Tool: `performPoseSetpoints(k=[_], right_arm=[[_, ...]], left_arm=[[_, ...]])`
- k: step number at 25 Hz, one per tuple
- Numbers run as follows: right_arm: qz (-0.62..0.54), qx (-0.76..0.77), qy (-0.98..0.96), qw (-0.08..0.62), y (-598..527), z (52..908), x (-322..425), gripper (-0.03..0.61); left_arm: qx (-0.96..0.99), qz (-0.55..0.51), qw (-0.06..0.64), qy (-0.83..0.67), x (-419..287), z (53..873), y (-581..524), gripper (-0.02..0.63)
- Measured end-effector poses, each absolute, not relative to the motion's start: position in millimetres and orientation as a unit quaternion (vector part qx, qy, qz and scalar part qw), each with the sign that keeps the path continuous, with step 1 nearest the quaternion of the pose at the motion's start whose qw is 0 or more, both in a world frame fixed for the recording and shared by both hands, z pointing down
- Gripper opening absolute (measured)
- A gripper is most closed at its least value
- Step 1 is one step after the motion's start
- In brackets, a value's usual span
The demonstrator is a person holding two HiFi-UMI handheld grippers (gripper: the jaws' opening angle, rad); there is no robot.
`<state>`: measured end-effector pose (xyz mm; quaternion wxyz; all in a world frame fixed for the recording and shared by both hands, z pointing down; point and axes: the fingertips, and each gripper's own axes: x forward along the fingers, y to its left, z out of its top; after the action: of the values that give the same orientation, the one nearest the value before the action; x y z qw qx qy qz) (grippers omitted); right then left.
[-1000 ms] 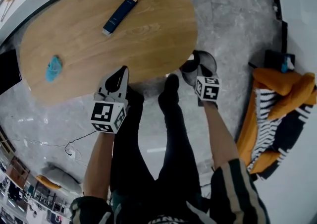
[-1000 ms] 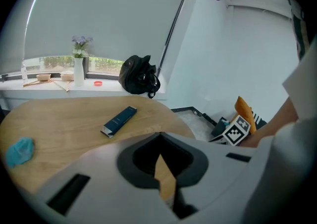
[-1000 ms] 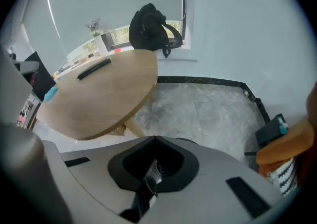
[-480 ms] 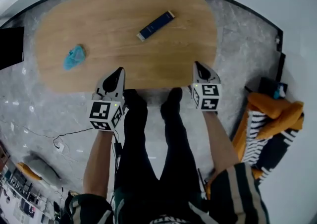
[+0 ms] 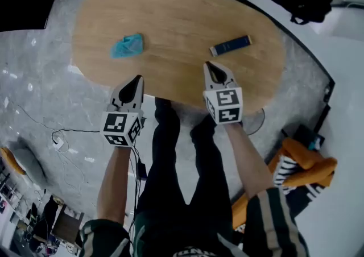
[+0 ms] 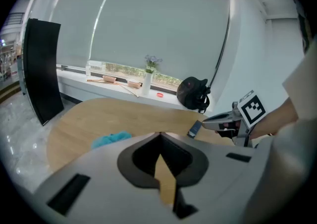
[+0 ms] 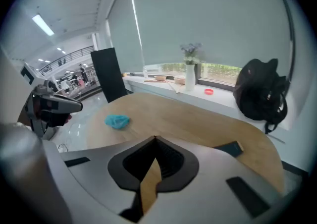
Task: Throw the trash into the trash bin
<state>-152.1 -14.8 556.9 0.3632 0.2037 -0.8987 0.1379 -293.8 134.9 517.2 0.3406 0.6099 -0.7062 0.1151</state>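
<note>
A crumpled light-blue wad (image 5: 126,46) lies on the left part of the oval wooden table (image 5: 182,17). A flat, dark-blue packet (image 5: 230,46) lies well apart to its right, near the table's edge.

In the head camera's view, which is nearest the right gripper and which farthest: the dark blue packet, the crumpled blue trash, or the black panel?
From the right gripper:
1. dark blue packet, just ahead on the table, slightly to the right.
2. crumpled blue trash, across the table to the left.
3. black panel, off the table, far upper left.
</note>
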Motion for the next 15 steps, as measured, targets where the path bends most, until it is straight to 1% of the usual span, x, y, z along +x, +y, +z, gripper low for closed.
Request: performPoseSetpoints(k=[6,7,8,11,15], right_arm=[[0.125,0.117,-0.922,0.347,31.2,548.3,-253.6,0.002],[0.124,0.104,-0.925,0.345,37.9,548.4,-266.9,0.037],[0.121,0.093,-0.927,0.343,44.4,549.2,-279.8,0.091],[0.108,0.064,-0.928,0.350,64.3,557.2,-315.2,0.177],[0.104,0.025,-0.916,0.385,84.4,582.5,-349.6,0.207]], left_arm=[[0.578,0.095,0.355,-0.729,-335.4,525.5,179.1,-0.001],[0.575,0.092,0.356,-0.731,-339.6,526.5,183.5,0.000],[0.573,0.090,0.357,-0.732,-344.1,527.5,188.0,0.000],[0.565,0.083,0.363,-0.736,-358.4,532.0,201.6,0.000],[0.556,0.078,0.374,-0.738,-373.3,541.6,214.7,0.000]])
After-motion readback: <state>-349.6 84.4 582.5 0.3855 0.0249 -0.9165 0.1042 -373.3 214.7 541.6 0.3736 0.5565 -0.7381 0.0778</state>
